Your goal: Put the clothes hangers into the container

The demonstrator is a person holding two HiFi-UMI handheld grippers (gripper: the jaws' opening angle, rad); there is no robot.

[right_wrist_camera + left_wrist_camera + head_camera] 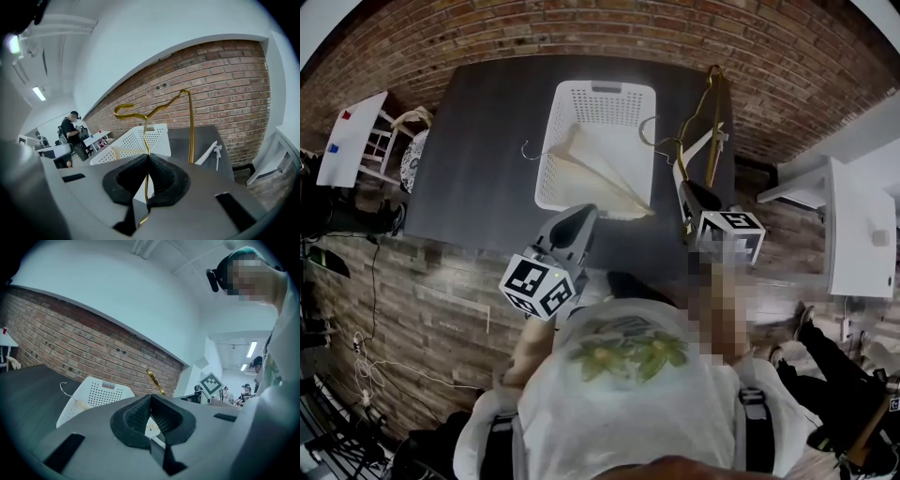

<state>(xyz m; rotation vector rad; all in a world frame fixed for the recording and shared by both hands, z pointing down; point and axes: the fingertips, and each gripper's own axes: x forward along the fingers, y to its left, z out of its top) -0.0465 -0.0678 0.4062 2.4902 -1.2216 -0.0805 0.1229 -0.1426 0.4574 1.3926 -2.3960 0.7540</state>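
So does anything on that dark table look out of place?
Yes: the pale wooden hanger lies askew in the white perforated basket, its wire hook poking over the left rim and one arm overhanging the near corner.

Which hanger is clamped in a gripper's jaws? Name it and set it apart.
The gold wire hanger, pinched in the right gripper; the white hanger lies on the table, the pale wooden one in the basket.

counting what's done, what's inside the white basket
One pale hanger lies in the basket, hook over the left rim. Whether another lies beneath it cannot be seen. The gold hanger is outside, in the right gripper's jaws.
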